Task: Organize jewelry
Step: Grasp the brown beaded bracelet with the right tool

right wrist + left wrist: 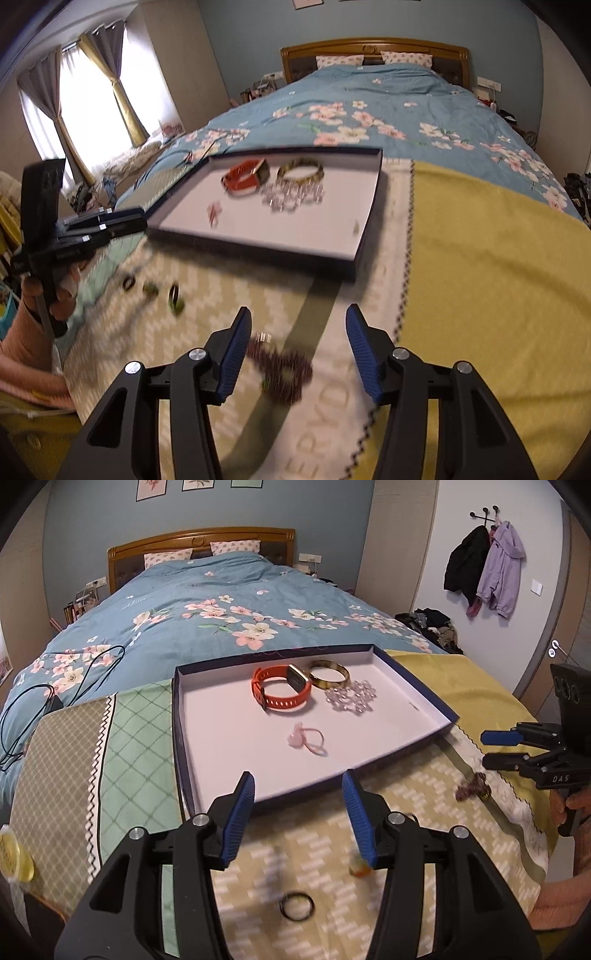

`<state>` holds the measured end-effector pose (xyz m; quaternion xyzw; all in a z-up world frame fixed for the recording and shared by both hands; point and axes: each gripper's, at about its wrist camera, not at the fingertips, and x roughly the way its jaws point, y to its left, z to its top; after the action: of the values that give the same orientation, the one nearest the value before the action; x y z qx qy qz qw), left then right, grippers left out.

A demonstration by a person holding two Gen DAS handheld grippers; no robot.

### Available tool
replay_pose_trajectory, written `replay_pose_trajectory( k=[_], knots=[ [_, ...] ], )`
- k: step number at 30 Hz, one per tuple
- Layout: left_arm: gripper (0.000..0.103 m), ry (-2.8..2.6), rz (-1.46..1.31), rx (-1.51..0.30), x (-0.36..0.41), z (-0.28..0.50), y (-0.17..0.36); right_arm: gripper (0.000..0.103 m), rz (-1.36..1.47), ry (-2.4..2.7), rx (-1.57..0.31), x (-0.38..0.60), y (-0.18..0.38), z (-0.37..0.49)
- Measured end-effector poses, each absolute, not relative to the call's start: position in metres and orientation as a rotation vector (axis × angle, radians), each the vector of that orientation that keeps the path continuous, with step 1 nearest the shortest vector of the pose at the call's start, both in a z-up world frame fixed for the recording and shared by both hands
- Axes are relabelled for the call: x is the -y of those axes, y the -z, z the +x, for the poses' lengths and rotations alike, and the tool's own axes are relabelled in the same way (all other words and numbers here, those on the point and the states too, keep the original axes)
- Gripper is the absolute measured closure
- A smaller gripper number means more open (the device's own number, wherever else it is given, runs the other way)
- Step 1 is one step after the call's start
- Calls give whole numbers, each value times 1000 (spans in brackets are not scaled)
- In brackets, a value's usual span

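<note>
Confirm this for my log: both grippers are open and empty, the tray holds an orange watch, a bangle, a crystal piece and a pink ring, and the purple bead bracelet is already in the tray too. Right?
One error: the purple bead bracelet is not in the tray. The right wrist view shows it on the cloth, in front of the open right gripper. The rest stands.

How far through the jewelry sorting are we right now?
Partly done. The shallow dark-rimmed box already holds an orange-strapped watch, a gold bangle, a clear crystal bracelet and a pink hair tie. Nothing is in hand: both grippers are open. Left on the cloth: a dark purple beaded bracelet, a black ring and a few small pieces.
</note>
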<state>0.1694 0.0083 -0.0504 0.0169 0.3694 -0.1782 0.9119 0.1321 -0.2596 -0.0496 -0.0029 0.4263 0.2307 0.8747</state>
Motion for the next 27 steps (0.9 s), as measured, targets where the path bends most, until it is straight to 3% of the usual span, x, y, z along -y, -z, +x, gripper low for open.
replay_pose_trajectory(
  k=[3, 8, 12, 27],
  knots=[
    [51, 371, 35, -763, -7, 157, 52, 71, -56, -506, -897, 250, 55, 117],
    [50, 381, 18, -775, -5, 147, 55, 77, -153, -534, -905, 231, 61, 108],
    [50, 388, 14, -778, -3, 142, 57, 101, -182, -508, -918, 229, 66, 111],
    [50, 406, 0, -775, -6, 123, 59, 102, 68, -516, -749, 269, 4, 103]
  ],
)
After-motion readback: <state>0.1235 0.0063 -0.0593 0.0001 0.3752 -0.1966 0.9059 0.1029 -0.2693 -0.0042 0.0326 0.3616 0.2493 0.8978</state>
